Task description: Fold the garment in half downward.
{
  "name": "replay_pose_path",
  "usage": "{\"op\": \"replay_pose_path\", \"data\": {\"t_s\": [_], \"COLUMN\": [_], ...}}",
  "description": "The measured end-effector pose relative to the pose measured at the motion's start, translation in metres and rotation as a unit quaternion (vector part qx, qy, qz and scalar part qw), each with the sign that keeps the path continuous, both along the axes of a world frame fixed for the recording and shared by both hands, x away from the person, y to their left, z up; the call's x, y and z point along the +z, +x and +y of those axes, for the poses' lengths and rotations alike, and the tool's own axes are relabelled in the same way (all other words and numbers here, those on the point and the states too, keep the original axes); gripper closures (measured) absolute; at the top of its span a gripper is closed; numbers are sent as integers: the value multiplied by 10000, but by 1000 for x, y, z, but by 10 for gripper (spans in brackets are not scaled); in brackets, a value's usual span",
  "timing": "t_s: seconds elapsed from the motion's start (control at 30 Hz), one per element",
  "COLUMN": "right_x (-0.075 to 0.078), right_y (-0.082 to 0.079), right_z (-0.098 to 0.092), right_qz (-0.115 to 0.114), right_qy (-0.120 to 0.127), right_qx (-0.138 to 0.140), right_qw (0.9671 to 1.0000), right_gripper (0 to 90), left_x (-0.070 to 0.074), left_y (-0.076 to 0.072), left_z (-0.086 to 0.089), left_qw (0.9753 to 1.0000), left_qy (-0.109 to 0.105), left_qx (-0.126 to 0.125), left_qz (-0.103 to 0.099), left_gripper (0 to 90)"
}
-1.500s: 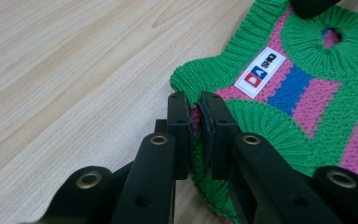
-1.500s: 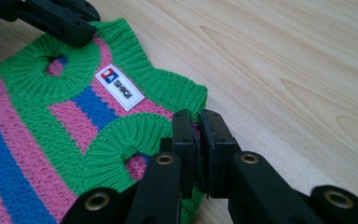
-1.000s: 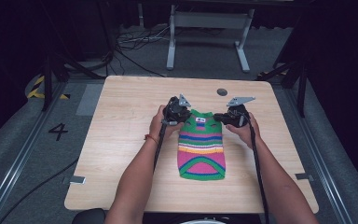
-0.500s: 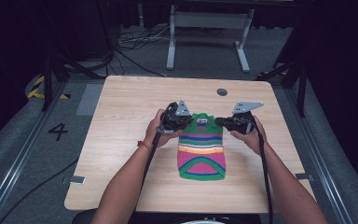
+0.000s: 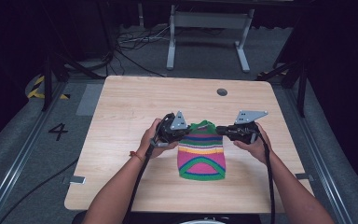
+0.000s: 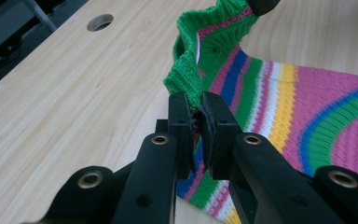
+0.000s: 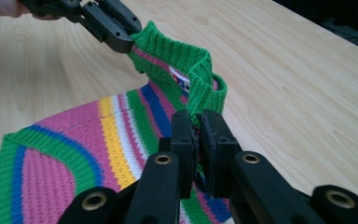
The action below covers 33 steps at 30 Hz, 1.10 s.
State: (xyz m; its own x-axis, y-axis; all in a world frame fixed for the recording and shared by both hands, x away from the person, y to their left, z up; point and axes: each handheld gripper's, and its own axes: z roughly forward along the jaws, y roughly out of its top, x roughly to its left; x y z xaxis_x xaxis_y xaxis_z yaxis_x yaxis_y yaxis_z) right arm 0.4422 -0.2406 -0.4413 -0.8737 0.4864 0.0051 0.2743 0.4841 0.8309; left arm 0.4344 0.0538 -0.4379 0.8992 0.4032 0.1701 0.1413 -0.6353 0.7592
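Observation:
A small knitted sweater (image 5: 202,156) with pink, green, blue, yellow and white stripes lies flat on the wooden table (image 5: 130,102), its green ribbed collar lifted at the far end. My left gripper (image 5: 186,132) is shut on the collar's left side, seen close in the left gripper view (image 6: 196,105) with sweater (image 6: 284,93) cloth pinched between the jaws. My right gripper (image 5: 220,131) is shut on the collar's right side (image 7: 196,122). In the right gripper view the sweater (image 7: 98,140) spreads to the left and the left gripper (image 7: 116,35) holds the collar's far corner.
A round cable hole (image 5: 222,92) sits near the table's far edge. Bare tabletop lies left, right and beyond the sweater. A grey metal stand (image 5: 205,28) and loose cables are on the floor behind the table, and a "4" mark (image 5: 58,131) is at the left.
Both grippers have drawn back toward the person with the collar in them, dragging the sweater nearer the front edge. The right gripper has levelled out.

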Motion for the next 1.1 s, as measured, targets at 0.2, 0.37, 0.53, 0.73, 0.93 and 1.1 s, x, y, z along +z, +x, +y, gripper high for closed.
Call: {"op": "replay_pose_path", "data": {"t_s": [0.2,0.37,0.53,0.73,0.93,1.1], "right_x": [0,2,2,-1,-8,-15], "right_y": [-13,-22,-25,-23,-20,-15], "right_z": [-2,-4,-3,-3,4,11], "right_qz": [7,-12,-160,-164,-152,-239], "right_qy": [-56,-120,-319,-415,-552,-793], "right_qx": [177,296,206,81,136,221], "right_qw": [9998,9995,9992,9990,9983,9963], "right_gripper": [848,855,724,515,531,772], "left_x": [-2,-5,-7,-9,-10,-14], "left_y": [-10,-20,-21,-21,-22,-20], "left_z": [3,0,-3,0,3,6], "left_qw": [9998,9991,9986,9985,9986,9983], "left_qy": [118,275,389,359,301,290], "left_qx": [-126,-308,-370,-407,-418,-430], "left_qz": [55,69,31,84,139,256], "left_gripper": [831,832,835,841,843,853]}}
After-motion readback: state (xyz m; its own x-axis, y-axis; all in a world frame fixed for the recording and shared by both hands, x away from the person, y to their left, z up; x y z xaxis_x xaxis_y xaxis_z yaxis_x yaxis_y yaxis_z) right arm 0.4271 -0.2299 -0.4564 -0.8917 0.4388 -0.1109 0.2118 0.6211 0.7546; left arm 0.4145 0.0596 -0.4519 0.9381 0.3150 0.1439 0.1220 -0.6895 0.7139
